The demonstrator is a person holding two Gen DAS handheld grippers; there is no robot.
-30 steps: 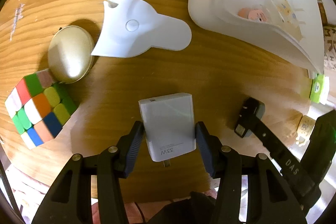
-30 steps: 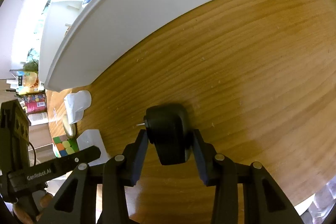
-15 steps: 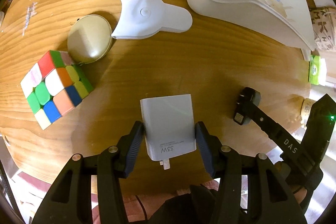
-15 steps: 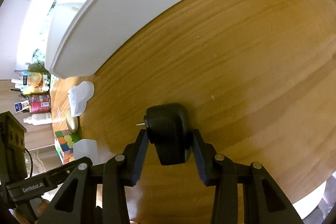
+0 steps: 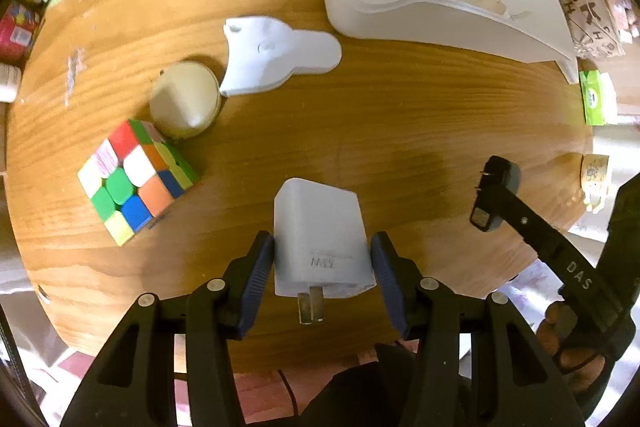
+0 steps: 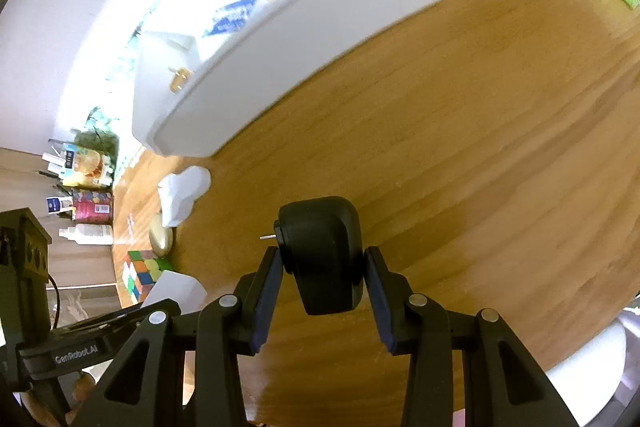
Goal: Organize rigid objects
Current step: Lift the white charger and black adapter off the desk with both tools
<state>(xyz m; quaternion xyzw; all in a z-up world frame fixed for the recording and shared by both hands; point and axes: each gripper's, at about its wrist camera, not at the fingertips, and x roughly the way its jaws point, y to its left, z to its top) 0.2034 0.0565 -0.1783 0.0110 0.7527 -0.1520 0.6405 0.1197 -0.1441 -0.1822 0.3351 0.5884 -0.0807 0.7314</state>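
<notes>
Left gripper [image 5: 322, 269] clamped on the white charger [image 5: 320, 235], prongs pointing back toward the camera, raised above the wooden table [image 5: 400, 115]; right gripper [image 6: 322, 293] clenched on the black plug adapter [image 6: 322, 251], likewise held over the wood. Beyond the white charger, near its left: colour cube [image 5: 134, 181] touching a gold oval case [image 5: 185, 99], with a white flat holder [image 5: 276, 57] just beside that case. Farther off and to the charger's right, a white tray [image 5: 460, 23] holding small packets, nothing between it and the charger.
</notes>
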